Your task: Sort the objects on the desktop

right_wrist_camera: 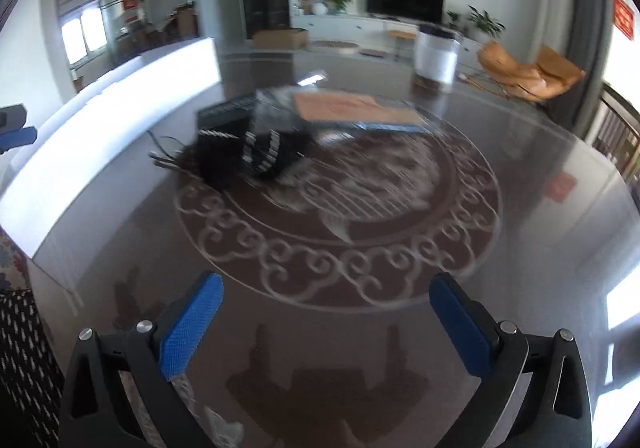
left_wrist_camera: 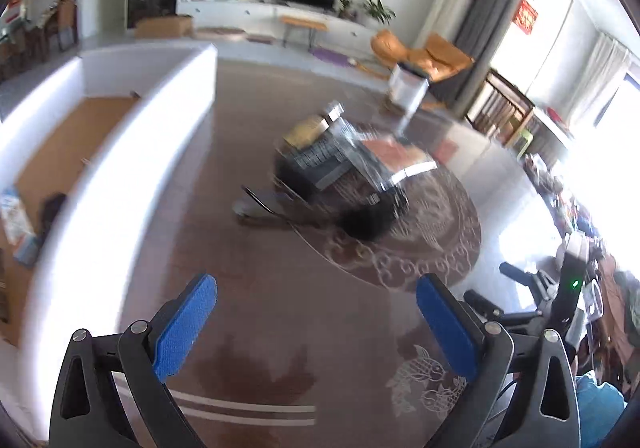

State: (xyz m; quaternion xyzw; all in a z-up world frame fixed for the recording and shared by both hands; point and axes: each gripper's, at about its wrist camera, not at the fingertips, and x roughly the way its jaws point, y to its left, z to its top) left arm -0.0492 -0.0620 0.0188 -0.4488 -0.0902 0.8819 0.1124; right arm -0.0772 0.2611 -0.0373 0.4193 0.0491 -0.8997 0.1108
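Both grippers empty, jaws wide. The cluttered pile (right_wrist_camera: 256, 151) lies on the tabletop (right_wrist_camera: 540, 248) ahead of the right gripper (right_wrist_camera: 326, 332), upper centre-left of frame; left gripper (left_wrist_camera: 316, 328) sees it upper centre. Nearer hand: cannot tell.

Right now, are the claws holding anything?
No. The left claw and the right claw both stand wide open above the glass table, with nothing between their blue pads.

Counted on the table (right_wrist_camera: 540, 248): one white box (left_wrist_camera: 132, 151) at 9 o'clock, one white cylindrical container (right_wrist_camera: 436, 55) at 1 o'clock.
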